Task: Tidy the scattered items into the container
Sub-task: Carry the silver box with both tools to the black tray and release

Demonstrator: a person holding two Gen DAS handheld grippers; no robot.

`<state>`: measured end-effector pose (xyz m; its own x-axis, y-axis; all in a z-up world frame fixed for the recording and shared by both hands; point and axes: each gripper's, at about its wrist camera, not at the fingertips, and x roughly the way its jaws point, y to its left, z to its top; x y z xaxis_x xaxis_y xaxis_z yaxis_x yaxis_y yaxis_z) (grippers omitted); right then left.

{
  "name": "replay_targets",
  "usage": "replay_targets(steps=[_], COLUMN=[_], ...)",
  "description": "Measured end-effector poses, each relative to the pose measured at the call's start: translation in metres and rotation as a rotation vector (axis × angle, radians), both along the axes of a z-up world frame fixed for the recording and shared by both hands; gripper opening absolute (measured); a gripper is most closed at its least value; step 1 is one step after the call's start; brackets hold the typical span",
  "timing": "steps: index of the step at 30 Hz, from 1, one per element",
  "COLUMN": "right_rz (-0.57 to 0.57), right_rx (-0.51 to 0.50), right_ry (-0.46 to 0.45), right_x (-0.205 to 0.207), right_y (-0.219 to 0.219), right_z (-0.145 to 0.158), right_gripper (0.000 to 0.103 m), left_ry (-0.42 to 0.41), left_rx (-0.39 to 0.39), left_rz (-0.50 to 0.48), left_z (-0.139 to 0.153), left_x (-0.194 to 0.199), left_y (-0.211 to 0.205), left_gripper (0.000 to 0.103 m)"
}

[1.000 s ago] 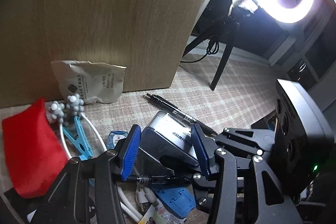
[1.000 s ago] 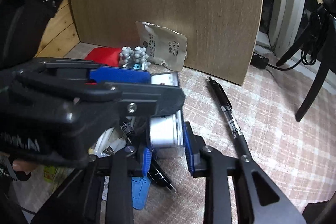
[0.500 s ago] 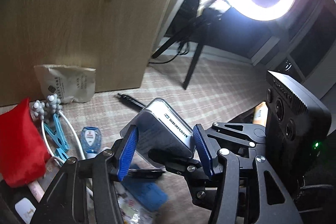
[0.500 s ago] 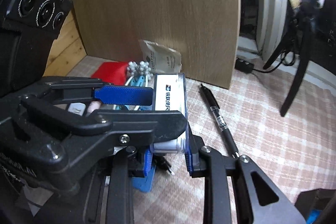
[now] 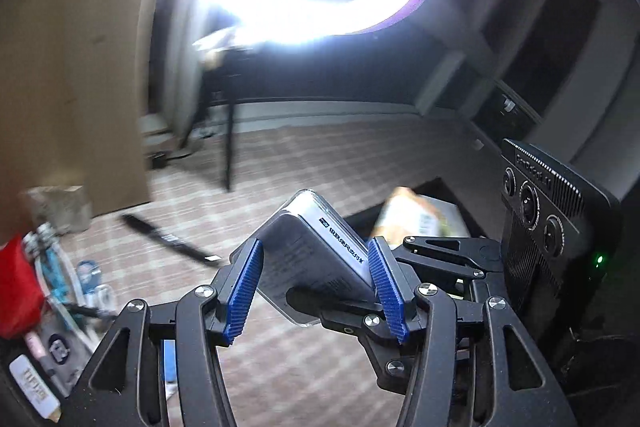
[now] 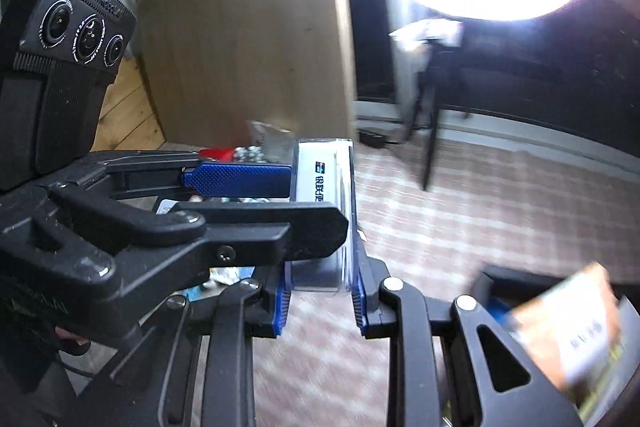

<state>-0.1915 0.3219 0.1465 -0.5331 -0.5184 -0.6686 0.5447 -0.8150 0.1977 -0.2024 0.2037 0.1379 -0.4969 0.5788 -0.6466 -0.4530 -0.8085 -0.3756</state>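
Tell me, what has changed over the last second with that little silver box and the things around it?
The silver box in its clear plastic case has been lifted off the checked cloth, out of the clutter. Both grippers carry it: the left gripper across its width, the right gripper on its narrow sides. An open black container has come into view. The black pen and red pouch stayed put.

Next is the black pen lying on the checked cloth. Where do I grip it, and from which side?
Take the black pen mid-barrel, coming down from above with the jaws across its width. It lies flat on the checked cloth, with bare cloth along both sides of the barrel.
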Motion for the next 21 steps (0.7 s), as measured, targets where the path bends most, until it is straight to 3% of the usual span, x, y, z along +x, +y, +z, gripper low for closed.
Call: replay_targets(steps=[13, 18, 21], right_rz=[-0.335, -0.434, -0.447], right_rx=[0.066, 0.09, 0.112], right_ry=[-0.003, -0.002, -0.018], right_x=[0.065, 0.073, 0.073], right_y=[0.176, 0.218, 0.231], right_z=[0.018, 0.021, 0.022], right_gripper=[0.025, 0.025, 0.029], left_ry=[0.023, 0.019, 0.029], left_rx=[-0.017, -0.03, -0.076], left_rz=[-0.316, -0.412, -0.411], left_z=[0.017, 0.018, 0.019], left_x=[0.032, 0.044, 0.05], left_y=[0.194, 0.251, 0.27], left_gripper=[0.051, 0.051, 0.054])
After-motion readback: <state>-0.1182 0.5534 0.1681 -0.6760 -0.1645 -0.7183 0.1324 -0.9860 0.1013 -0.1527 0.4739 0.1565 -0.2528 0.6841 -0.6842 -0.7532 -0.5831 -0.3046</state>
